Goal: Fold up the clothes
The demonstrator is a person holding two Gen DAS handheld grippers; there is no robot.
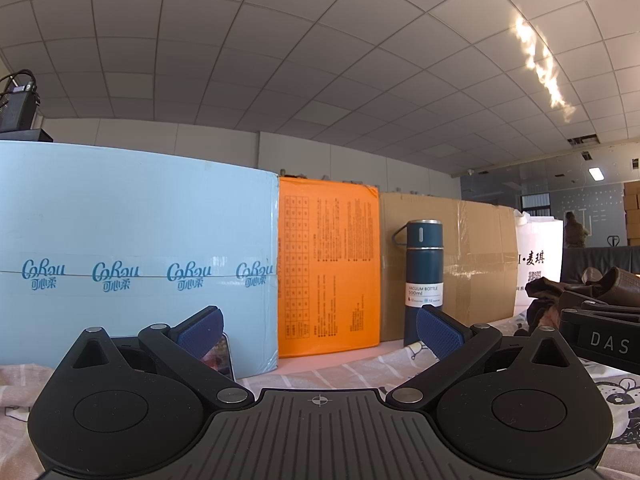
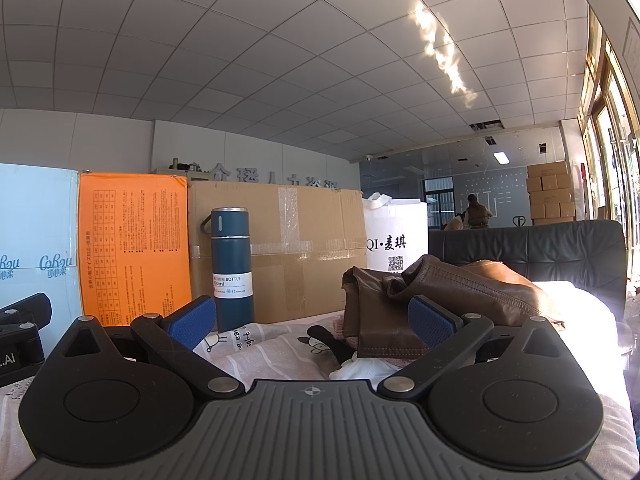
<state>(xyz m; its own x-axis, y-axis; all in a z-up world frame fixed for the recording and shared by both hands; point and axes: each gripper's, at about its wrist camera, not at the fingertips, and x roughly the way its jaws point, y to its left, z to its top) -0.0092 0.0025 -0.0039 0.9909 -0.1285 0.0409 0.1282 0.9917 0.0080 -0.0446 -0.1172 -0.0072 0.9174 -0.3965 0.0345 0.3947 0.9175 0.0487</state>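
Both grippers sit low over a surface covered by a pink cartoon-print sheet [image 2: 256, 348]; whether a desk or a bed lies under it cannot be told. The left gripper [image 1: 320, 330] has its blue-padded jaws spread wide with nothing between them. The right gripper [image 2: 312, 318] is just as wide open and also empty.

The garment to fold is a brown leather jacket [image 2: 448, 292], lying in a crumpled heap on the sheet directly ahead of the right gripper and slightly to its right. In the left wrist view it shows only at the far right edge, beyond the other gripper. A paler pink knit piece peeks out under its near-left corner, so more than one garment may be piled there.

Leather like this looks thick and fairly heavy. It should hold broad, rounded creases rather than sharp ones, and its smooth face may slide against the pads. A stitched seam or hem edge, such as the one running along the upper fold, would likely give the firmest bite; a pinch on a flat panel might slip. It probably needs spreading flat before any fold.

Behind stand a dark blue vacuum bottle [image 2: 232, 268], a taped cardboard box [image 2: 304, 252], an orange box [image 2: 134, 244] and a pale blue carton [image 1: 132, 248], all well apart from the jacket.
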